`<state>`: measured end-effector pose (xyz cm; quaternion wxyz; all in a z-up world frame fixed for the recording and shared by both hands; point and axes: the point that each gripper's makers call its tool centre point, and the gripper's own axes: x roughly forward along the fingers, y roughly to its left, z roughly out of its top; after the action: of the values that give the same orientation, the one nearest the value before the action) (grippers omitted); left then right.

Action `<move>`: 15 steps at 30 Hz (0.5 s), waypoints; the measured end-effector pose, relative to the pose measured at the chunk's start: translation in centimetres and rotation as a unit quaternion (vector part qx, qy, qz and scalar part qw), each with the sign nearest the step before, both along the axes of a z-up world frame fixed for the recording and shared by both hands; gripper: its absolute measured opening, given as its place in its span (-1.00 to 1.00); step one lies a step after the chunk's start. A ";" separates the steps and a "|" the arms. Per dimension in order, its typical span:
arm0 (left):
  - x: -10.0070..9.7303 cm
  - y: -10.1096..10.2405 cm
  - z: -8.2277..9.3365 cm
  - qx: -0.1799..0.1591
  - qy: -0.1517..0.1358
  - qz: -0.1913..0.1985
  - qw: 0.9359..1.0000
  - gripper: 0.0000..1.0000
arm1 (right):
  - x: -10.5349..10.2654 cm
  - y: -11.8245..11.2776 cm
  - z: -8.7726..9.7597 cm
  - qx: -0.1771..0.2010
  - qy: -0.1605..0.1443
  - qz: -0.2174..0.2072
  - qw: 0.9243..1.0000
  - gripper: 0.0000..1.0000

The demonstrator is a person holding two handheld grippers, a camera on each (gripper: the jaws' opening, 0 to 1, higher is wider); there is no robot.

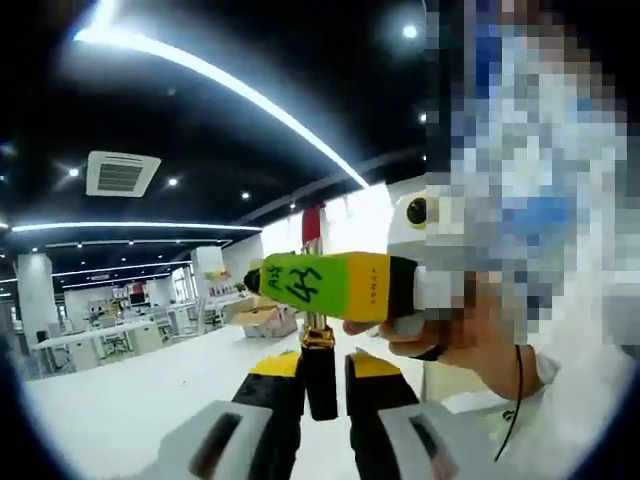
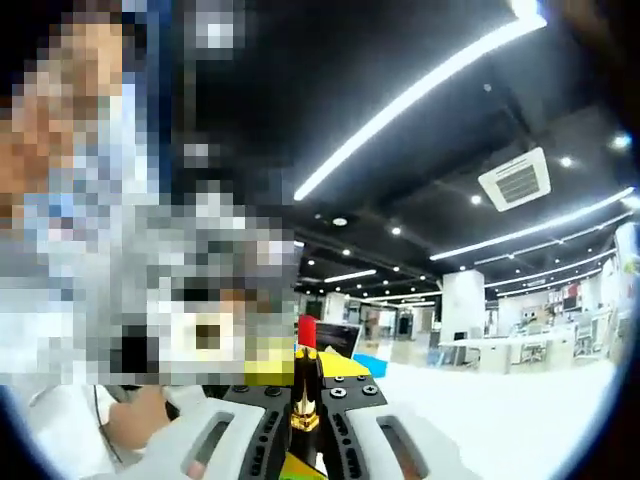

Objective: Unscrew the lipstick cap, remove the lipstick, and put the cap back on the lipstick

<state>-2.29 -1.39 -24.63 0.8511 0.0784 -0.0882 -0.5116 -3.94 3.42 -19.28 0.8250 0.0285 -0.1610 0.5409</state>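
Open-plan office: desks [image 1: 95,335], ceiling strip lights [image 2: 420,90], vent [image 1: 120,173].

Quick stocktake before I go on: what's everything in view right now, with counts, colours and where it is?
lipstick: one, red tip, gold collar, black base; upright, base between the left gripper's jaws
table: one, white; under the grippers
ceiling vent: one, white; overhead
light strip: one long, white; across the dark ceiling
left gripper: one, black and yellow jaws; shut on the lipstick base
right gripper: one, green, yellow, black; lying across the lipstick, grip unclear
hand: one; holding the right gripper
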 end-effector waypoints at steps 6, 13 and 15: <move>-0.2 0.4 0.4 -0.003 0.014 -0.017 1.000 -0.73 | -0.6 0.2 0.1 -0.005 -0.006 0.006 1.000 -0.88; -1.8 0.4 0.3 0.001 0.050 -0.083 0.995 -0.74 | -1.8 0.3 0.1 0.002 0.034 0.075 0.997 -0.88; -3.2 0.2 0.3 -0.013 0.091 -0.145 0.985 -0.74 | -2.9 0.4 0.1 0.005 0.055 0.124 0.991 -0.88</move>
<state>-5.54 -1.15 -24.37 0.7732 0.0067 -0.0281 -0.6335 -6.83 3.87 -19.19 0.7589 0.0824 -0.1132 0.6360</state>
